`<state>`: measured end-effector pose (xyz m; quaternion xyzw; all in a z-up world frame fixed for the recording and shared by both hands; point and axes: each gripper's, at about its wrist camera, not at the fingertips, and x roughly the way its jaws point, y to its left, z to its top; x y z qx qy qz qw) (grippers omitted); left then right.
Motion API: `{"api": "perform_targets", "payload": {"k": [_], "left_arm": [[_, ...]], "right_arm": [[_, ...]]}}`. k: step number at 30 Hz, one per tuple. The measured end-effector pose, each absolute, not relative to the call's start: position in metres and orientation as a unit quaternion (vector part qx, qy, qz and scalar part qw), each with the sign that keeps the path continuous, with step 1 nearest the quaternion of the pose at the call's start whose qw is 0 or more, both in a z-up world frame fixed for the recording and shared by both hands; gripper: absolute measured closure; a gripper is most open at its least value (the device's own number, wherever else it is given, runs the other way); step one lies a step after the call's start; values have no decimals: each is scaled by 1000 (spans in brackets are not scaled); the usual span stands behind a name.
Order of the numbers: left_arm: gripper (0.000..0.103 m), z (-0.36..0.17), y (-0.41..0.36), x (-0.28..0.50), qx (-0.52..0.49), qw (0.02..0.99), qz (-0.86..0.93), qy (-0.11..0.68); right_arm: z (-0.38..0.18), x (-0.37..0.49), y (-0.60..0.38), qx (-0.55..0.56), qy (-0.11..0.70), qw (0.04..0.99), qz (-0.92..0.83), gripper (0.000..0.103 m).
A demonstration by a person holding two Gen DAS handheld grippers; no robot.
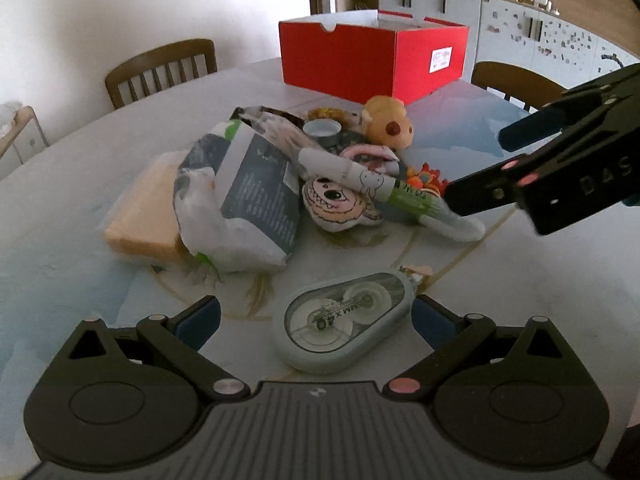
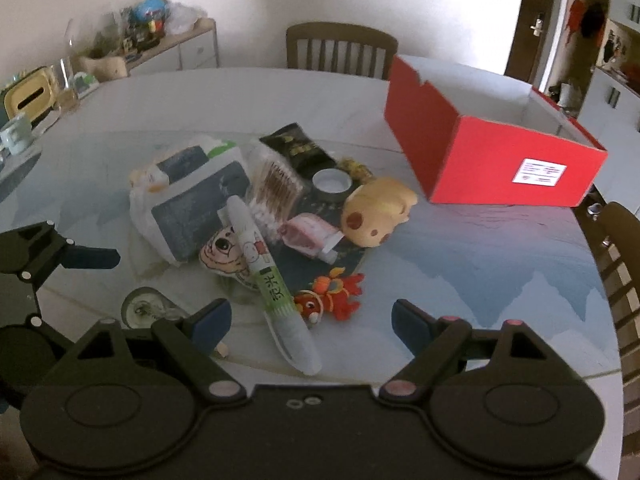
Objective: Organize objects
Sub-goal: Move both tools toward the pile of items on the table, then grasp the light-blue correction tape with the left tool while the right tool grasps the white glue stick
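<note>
Straddling correction tape (image 1: 346, 322), left claw (image 1: 316, 318) wide; right claw (image 2: 310, 322) wide.

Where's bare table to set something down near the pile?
Bare patch between the yellow plush, red box and right gripper. Also behind the pile, toward the far chair. Crowded around the glue tube.

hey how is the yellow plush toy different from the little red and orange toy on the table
The yellow plush toy is plainly bigger and rounder than the red and orange toy, which is flatter with frilly edges. The yellow plush toy is pale yellow with brown spots; the red and orange toy is bright and multicoloured. The yellow plush toy lies nearer the red box, the red and orange toy beside the green-and-white tube. Both lie on the table, ungripped.
</note>
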<state>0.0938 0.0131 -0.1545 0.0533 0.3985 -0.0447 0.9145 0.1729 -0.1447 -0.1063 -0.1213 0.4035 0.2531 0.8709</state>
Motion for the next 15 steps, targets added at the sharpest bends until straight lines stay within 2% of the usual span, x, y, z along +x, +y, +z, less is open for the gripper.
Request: {"api": "perform_targets", "payload": {"k": [5,9,11,14,15], "left_arm": [[6,-158,13,96,54,912,-58,403],[21,-160,11,99,57,911,-70,403],[25,-160,11,99,54,911,-74,402],[27,-159,11,99,52,911,-76,402],[27,-159,11,99,52,911,-76,402]], "right_arm": [[-112,178,-132,-141,403,865,265,17],[-115,182,-121,-151,400,862,273,18],[-116,185,-116,-157,397,861,277,19],[-119,187,-109,-169,397,856,283,25],[-120,188,-107,-172,399,855,285,31]]}}
